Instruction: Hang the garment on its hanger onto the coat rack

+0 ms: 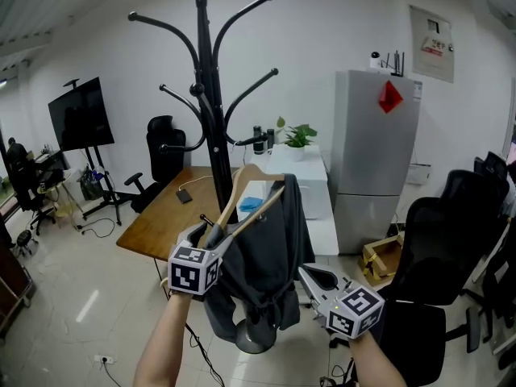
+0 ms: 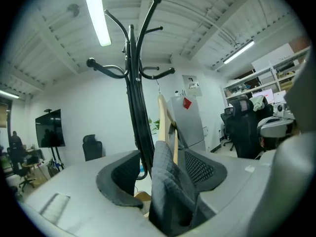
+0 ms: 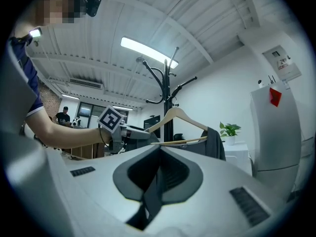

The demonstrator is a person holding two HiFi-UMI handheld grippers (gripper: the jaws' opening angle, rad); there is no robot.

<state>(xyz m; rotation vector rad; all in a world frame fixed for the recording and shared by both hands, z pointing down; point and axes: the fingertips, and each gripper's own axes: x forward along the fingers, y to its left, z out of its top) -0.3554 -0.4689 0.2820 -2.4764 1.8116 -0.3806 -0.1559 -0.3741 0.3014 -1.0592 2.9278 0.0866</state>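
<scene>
White walls [image 1: 339,22], glossy floor [image 1: 72,297], wooden table [image 1: 161,216], silver fridge [image 1: 375,160] — black chairs [image 1: 443,240]

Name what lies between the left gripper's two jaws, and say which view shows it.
A fold of the grey garment stands between the open jaws of the left gripper; the left gripper view shows it.
</scene>
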